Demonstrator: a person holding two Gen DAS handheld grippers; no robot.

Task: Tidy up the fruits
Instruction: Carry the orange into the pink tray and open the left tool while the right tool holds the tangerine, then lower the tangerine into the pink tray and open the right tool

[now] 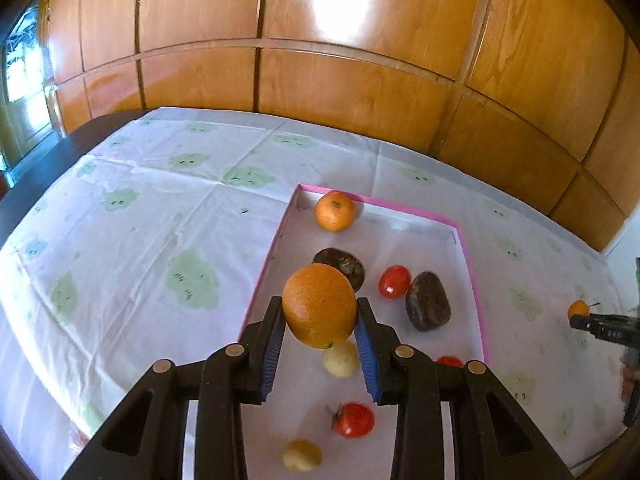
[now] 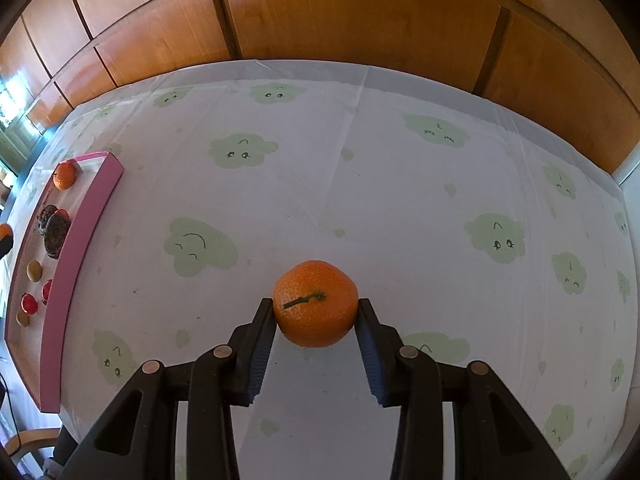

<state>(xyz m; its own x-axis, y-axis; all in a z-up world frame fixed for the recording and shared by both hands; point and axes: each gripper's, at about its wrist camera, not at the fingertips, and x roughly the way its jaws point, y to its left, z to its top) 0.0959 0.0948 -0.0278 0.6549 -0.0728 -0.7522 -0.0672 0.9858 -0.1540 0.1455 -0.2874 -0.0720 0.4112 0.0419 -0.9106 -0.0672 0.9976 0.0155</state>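
Both views are bright, lit by daylight from a window at the far left edge, overexposed to white-blue in the left wrist view. A strong glare patch burns out on the glossy wooden wall panels, with a weaker sheen on the lower left panels. Fisheye distortion bows the panel seams and the edges of the counter; dark vignetting fills the frame corners. Shadows are soft: a faint grey shadow lies under the mandarin, and small ones beside fruit in the pink tray. Detail softens toward the periphery, where the other gripper looks blurred.
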